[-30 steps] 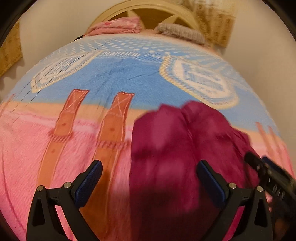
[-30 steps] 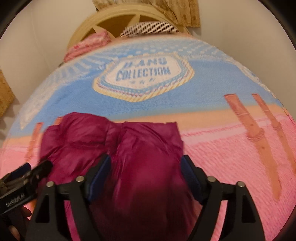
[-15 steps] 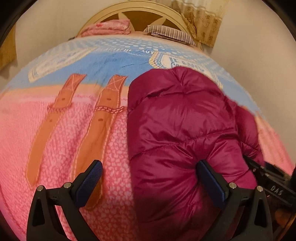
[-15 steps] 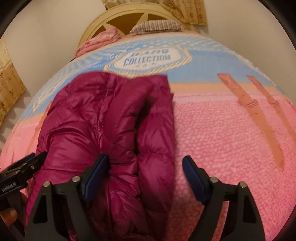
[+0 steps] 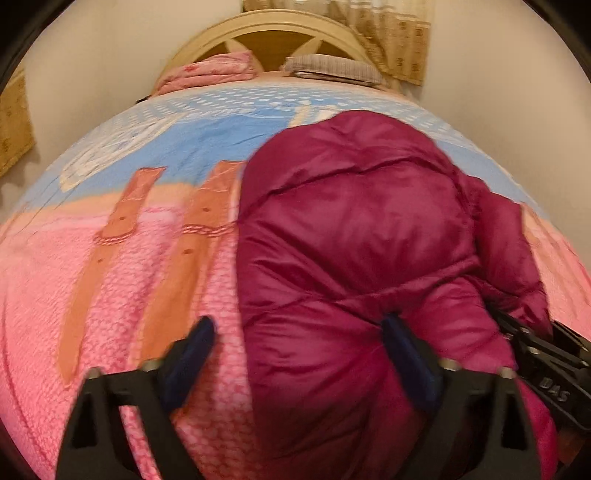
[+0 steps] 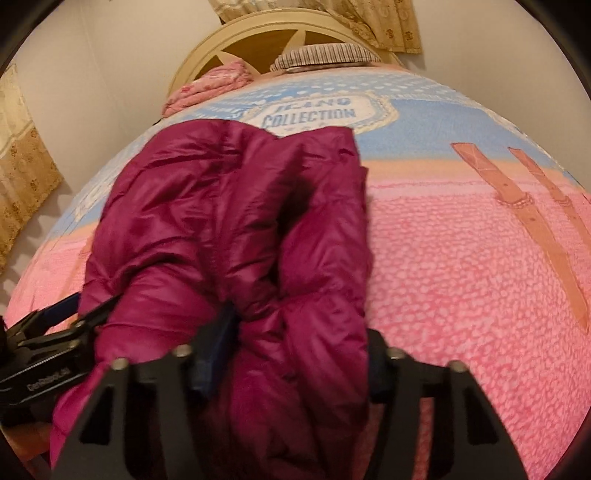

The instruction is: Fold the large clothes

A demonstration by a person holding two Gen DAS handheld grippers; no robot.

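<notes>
While both jaw pairs are closing, left gripper and right gripper straddle the jacket's near edge, apparently gathering it; next, secure pinches for the fold.

A bed with a cream arched wooden headboard at twelve o'clock carries a fleecy blanket, pink near, blue far, printed with tan straps and a "COLLECTION" badge. On it lies a magenta quilted puffer jacket, bunched at seven o'clock. At twelve sit a folded pink cloth and a striped pillow
</notes>
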